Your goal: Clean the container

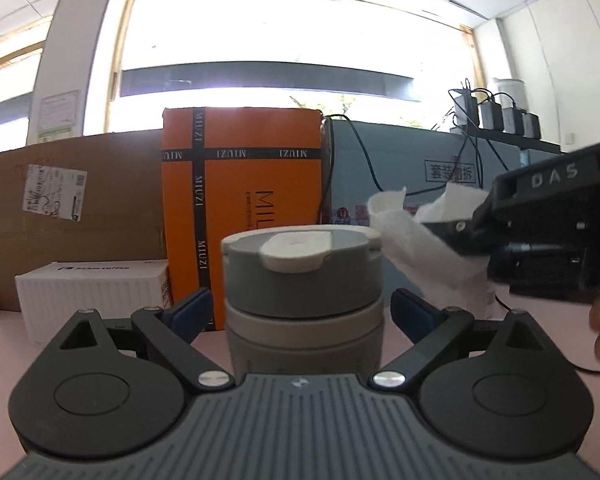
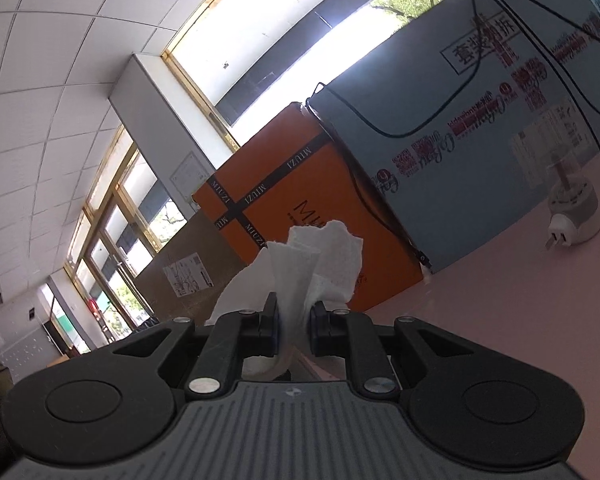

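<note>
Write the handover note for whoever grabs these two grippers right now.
Left gripper: open, fingers either side of the grey lidded container, apparently not touching it.
Right gripper: shut on a white paper towel, held up just right of the container's lid.
Container stands upright on the pink table, lid closed.
Done: towel picked up.
Left: steady the container, wipe it.

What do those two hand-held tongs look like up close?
Both match. The left tongs have a ribbed grey body, black linkage arms with silver pivot pins, round black discs each side, and blue pads. The right tongs look the same; from the left view their black casing carries raised letters "DAS".
</note>
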